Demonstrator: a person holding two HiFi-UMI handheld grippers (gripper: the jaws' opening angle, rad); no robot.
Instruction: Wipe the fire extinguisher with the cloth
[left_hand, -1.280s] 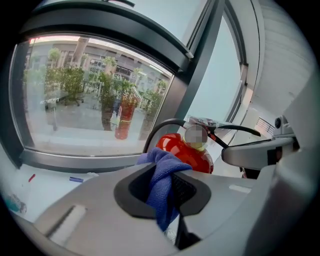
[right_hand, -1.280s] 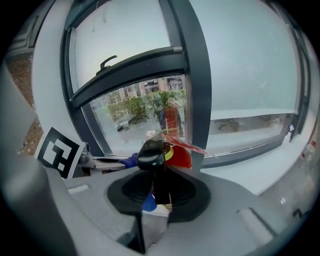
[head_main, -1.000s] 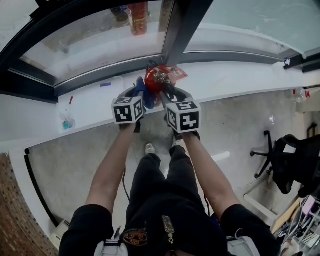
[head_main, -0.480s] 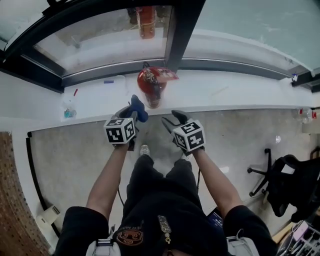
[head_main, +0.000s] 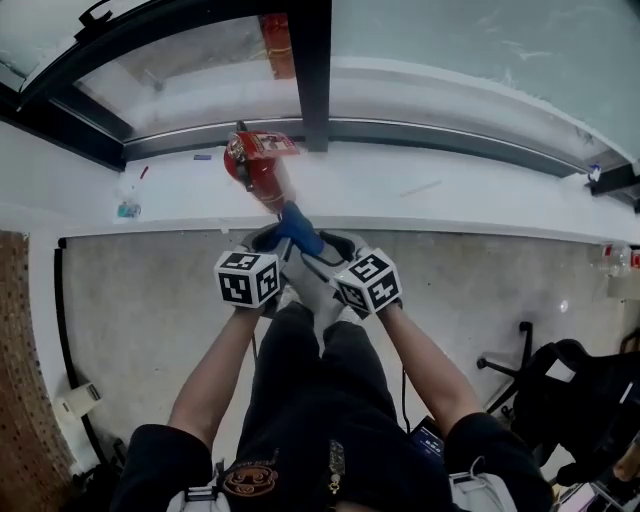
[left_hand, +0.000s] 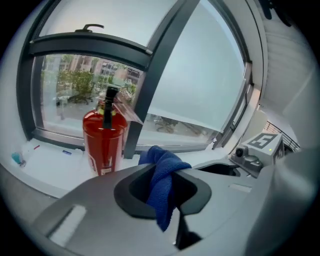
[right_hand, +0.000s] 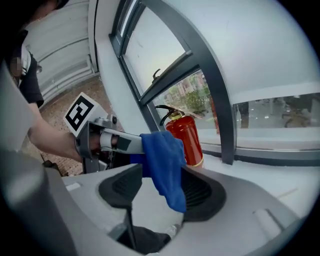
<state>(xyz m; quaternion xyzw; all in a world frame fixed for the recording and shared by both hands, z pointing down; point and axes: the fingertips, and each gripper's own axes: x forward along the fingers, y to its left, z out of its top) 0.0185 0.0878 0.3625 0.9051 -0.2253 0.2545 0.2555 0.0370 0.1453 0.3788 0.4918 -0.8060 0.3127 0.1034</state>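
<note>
Head view: both bare forearms reach forward from black short sleeves, side by side, each with a marker-cubed tool. The left gripper (head_main: 268, 240) and right gripper (head_main: 335, 245) sit close together above a speckled grey floor (head_main: 140, 300). A blue cloth (head_main: 300, 230) juts from the left gripper toward the red fire extinguisher (head_main: 258, 170), which stands upright on a white sill (head_main: 450, 190) beside a dark window frame (head_main: 312, 70). Cloth and cylinder are near each other, but contact cannot be told. A black office chair (head_main: 520, 360) stands well apart at the right. Left gripper view: the narrow jaws are clamped on the cloth (left_hand: 162, 175), a nubby woven fabric that is bunched above the pads and trails below them. The extinguisher (left_hand: 104, 140), a glossy cylinder with a black handle and a pale label, stands beyond on the sill, before glass showing trees and buildings. Right gripper view: the jaws stand wide, having just been opening. Their ribbed dark pads are clear of the cloth (right_hand: 165, 165), which hangs between them from the left gripper's fingertips (right_hand: 135, 145). The extinguisher (right_hand: 186, 137) rises behind the cloth, against the slanted frame.
</note>
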